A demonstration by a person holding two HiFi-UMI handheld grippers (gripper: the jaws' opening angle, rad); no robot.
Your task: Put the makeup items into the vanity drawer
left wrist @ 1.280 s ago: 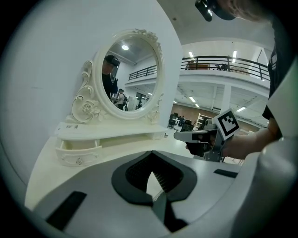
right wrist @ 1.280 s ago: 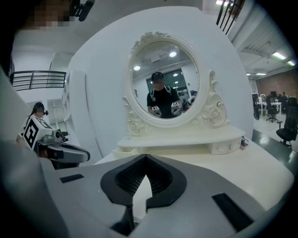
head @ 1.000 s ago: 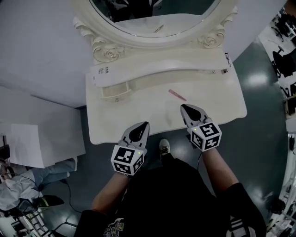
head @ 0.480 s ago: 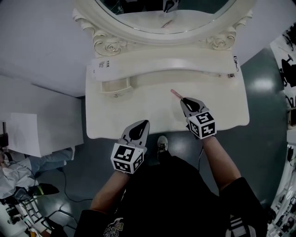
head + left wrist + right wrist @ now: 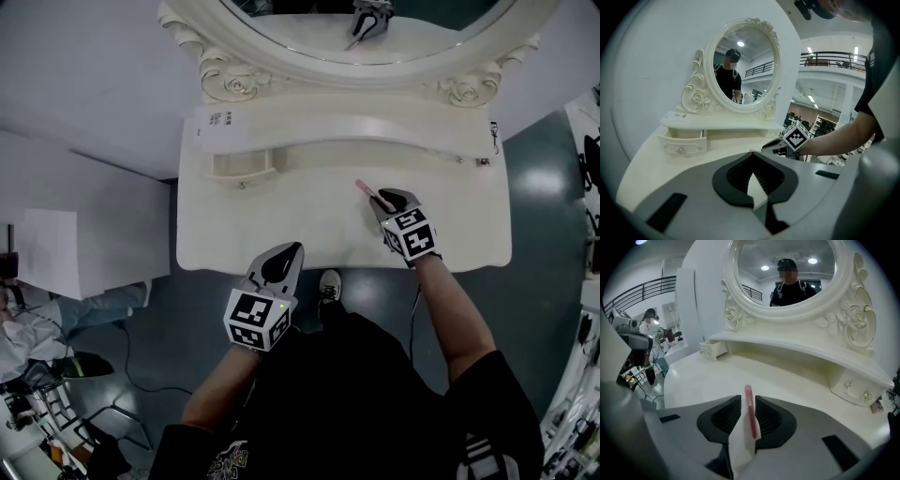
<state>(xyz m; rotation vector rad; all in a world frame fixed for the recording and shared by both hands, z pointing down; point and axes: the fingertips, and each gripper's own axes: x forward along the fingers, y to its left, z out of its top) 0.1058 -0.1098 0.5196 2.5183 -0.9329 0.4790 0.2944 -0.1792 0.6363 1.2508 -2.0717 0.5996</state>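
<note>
My left gripper (image 5: 284, 258) hangs at six o'clock, just off the front edge of the vanity top (image 5: 281, 220), with its jaws pressed together on nothing. My right gripper (image 5: 387, 200) is down on the top at about two o'clock. Its jaws are slightly spread and straddle the pink makeup stick (image 5: 749, 411), which lies flat between them. Slivers of tabletop show beside the stick, so I judge it not yet pinched. I should close squarely on its middle, lift level, then carry toward ten o'clock, where the small drawer (image 5: 242, 166) stands open.
</note>
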